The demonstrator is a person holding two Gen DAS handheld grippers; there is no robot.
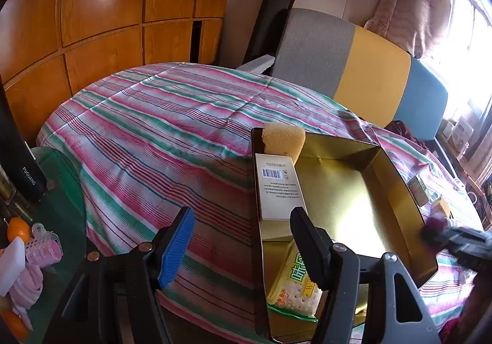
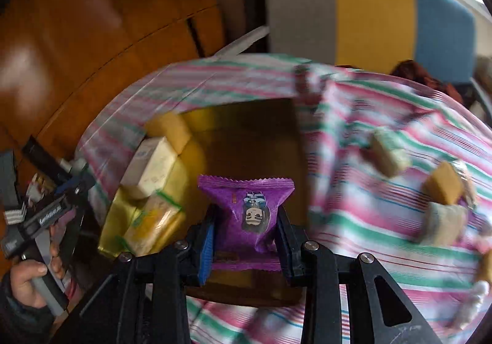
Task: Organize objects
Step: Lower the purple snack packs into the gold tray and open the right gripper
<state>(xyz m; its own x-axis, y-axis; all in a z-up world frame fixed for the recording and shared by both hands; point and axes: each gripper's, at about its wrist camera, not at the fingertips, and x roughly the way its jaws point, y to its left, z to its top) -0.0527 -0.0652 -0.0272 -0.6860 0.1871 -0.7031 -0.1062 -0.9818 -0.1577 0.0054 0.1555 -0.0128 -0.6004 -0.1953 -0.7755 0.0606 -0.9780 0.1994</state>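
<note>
Between my right gripper (image 2: 244,230) pads sits the purple snack packet (image 2: 246,208), clamped firm, above the gold box (image 2: 215,141); step in hand is delivery, next I lower and release; left gripper (image 1: 243,239) parted, empty, astride the box wall

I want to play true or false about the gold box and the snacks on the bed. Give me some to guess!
1. The right gripper holds a purple snack packet. True.
2. The gold box is empty. False: a sponge, a white carton and a cracker pack lie in it.
3. The left gripper holds nothing. True: its jaws stand open over the box's edge.
4. The bedsheet is plain blue. False: it has pink, green and white stripes.
5. The sponge sits at the box's far end, beyond the white carton. True.
</note>
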